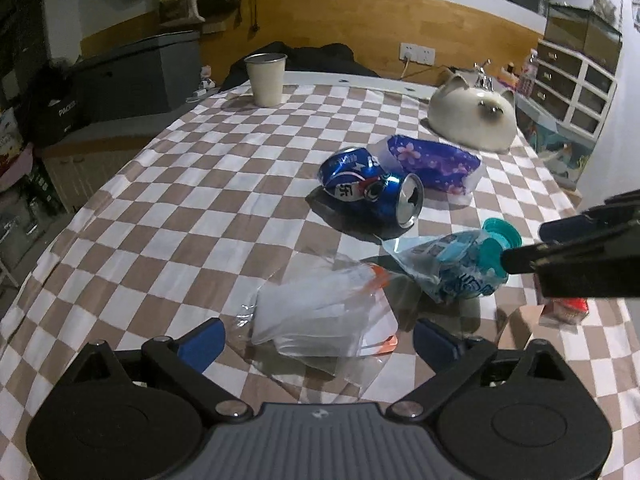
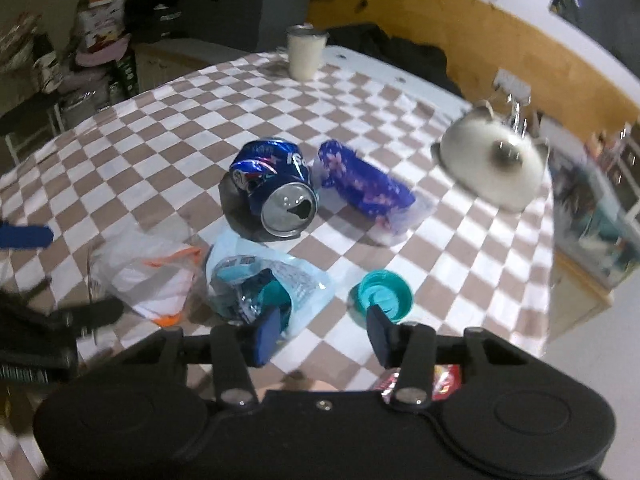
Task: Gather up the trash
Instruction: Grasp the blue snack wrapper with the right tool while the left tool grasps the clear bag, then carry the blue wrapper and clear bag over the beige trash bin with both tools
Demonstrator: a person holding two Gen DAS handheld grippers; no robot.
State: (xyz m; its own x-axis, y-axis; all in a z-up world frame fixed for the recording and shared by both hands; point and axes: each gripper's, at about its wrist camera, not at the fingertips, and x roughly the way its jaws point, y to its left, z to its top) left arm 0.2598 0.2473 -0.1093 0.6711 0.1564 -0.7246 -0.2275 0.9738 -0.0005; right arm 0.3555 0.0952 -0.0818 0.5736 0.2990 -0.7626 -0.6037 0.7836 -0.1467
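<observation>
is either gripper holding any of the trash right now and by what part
Nothing is held. The left gripper stands open around the clear plastic bag; the right gripper grips nothing.

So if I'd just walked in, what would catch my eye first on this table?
Probably the crushed blue can, lying on its side mid-table on the brown-and-white checked cloth, with a purple flowered packet right behind it. Next, the cream cat-shaped ornament at the far right. Nearer the camera lie a clear plastic bag between the left gripper's open fingers, and a crumpled light-blue wrapper.
</observation>
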